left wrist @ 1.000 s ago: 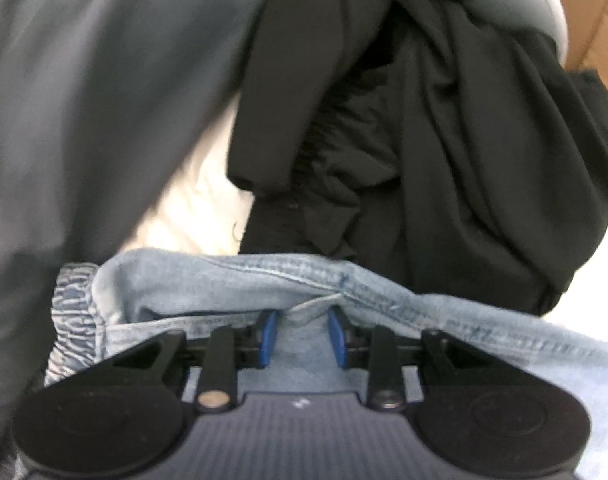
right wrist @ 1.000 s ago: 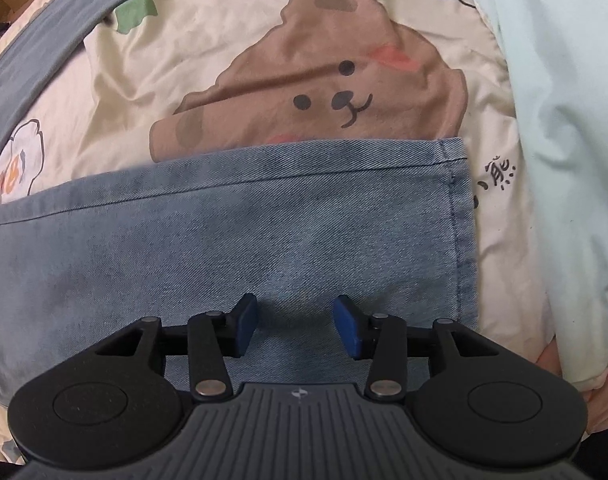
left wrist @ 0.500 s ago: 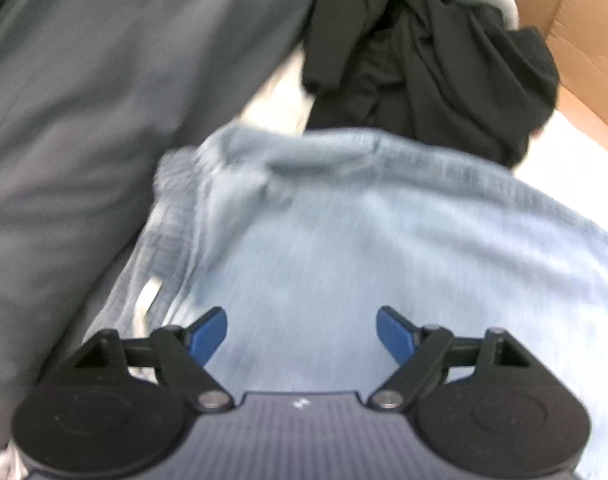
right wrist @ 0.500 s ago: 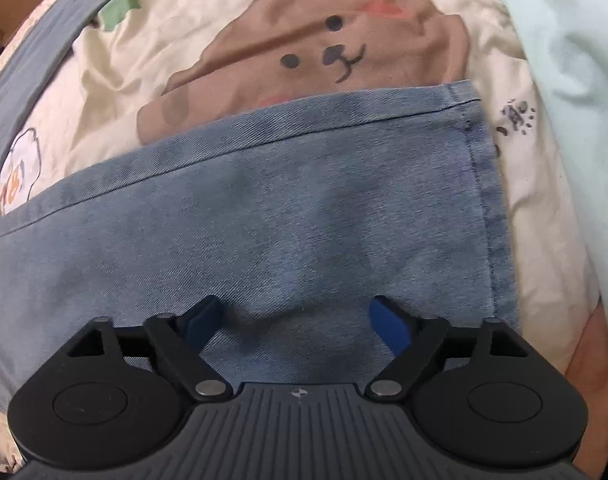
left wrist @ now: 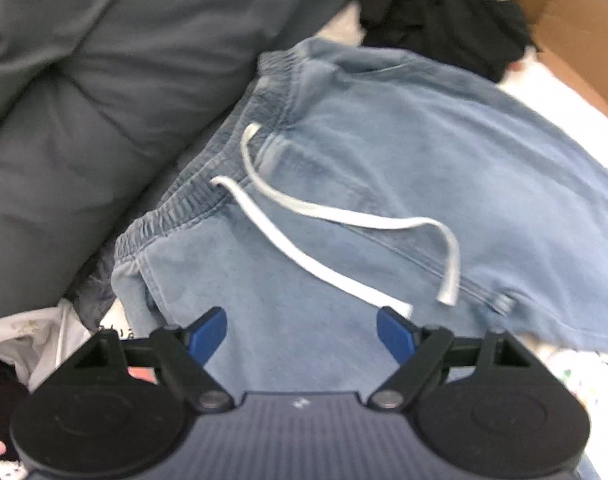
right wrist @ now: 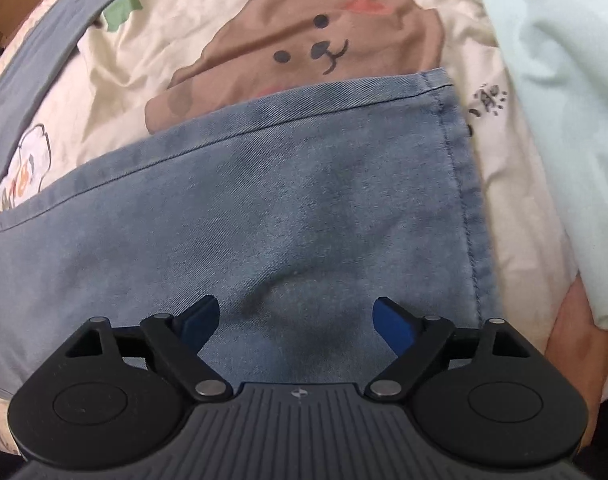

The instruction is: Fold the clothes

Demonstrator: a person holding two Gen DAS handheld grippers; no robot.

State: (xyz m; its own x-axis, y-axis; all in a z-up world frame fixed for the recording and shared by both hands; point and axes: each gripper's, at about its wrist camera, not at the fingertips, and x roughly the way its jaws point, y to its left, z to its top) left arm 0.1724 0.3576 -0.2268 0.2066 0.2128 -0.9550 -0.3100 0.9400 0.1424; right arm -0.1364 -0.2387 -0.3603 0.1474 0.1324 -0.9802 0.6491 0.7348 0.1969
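Observation:
Light blue denim shorts (left wrist: 404, 168) lie flat on the bed, elastic waistband at the upper left and a white drawstring (left wrist: 304, 236) loose across the front. My left gripper (left wrist: 302, 330) is open and empty, just above the shorts below the waistband. In the right wrist view the leg of the shorts (right wrist: 284, 208) lies flat, its hem at the right. My right gripper (right wrist: 296, 320) is open and empty above the leg, over a small crease in the cloth.
A grey quilt (left wrist: 84, 100) lies left of the shorts. A black garment (left wrist: 444, 12) and a cardboard box (left wrist: 576, 32) are beyond them. The cream bedsheet with a brown bear print (right wrist: 304, 32) lies under the leg. A pale mint cloth (right wrist: 552, 100) lies at the right.
Both grippers opened and let go of the shorts. The left one drew back, so the waistband and drawstring now show. The right one lifted slightly.

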